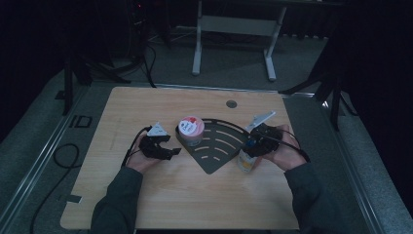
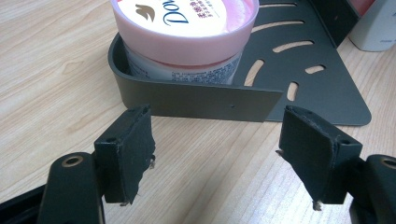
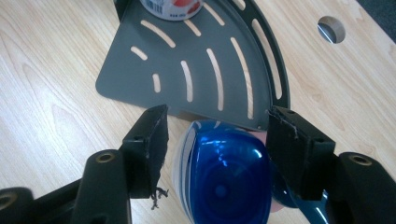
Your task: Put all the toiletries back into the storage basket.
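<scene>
A black quarter-round slotted tray (image 1: 219,146) lies mid-table. In its left corner stands a pink-lidded Dove jar (image 1: 190,129). My left gripper (image 1: 171,145) sits just left of the tray. In the left gripper view, that gripper (image 2: 217,112) is open with only bare wood between the jaws, facing the tray wall (image 2: 196,100) and the jar (image 2: 187,28). A white bottle with a blue cap (image 1: 245,163) stands on the table off the tray's right edge. My right gripper (image 3: 218,114) points down over the bottle (image 3: 224,172). Its jaws straddle the cap, with a small gap on the left side.
A round cable hole (image 1: 231,104) sits near the table's far edge. Beyond the table stand a white desk frame (image 1: 234,29) and dark stand legs (image 1: 331,92) on the right. A black cable (image 1: 58,161) loops on the floor at left. Bare wood lies in front of the tray.
</scene>
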Tool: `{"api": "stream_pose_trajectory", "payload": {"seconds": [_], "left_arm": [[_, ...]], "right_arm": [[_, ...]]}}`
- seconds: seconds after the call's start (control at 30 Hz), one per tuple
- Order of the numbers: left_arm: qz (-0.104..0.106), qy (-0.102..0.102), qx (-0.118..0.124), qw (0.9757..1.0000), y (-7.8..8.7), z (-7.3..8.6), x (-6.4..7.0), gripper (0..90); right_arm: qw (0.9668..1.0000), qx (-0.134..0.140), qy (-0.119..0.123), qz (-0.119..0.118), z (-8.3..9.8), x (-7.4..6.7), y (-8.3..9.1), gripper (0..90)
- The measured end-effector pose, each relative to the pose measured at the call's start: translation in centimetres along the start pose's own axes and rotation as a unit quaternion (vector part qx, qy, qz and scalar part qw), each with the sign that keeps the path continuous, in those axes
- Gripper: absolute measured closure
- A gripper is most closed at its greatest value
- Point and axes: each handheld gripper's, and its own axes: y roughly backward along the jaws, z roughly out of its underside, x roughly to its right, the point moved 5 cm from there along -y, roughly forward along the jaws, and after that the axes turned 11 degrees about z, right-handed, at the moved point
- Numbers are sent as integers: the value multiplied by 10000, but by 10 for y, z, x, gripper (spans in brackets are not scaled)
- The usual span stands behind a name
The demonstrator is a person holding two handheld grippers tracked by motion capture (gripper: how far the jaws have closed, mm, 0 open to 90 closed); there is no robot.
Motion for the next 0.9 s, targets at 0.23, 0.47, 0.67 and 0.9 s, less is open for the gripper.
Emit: {"api": "stream_pose_trajectory", "payload": {"seconds": [0.23,0.47,0.67,0.9], "left_arm": [[23,1,-30,10000,-3,1,0,257],[39,13,-64,10000,-6,2,2,257],[45,0,-82,10000,-7,3,1,257],[55,27,-70,10000,-6,4,1,257]], "right_arm": [[9998,-132,57,-114,7,-1,-5,455],[9990,-386,147,-165,11,-2,-9,491],[9977,-588,257,-223,9,-2,-11,494],[9945,-911,375,-353,10,-5,-19,494]]}}
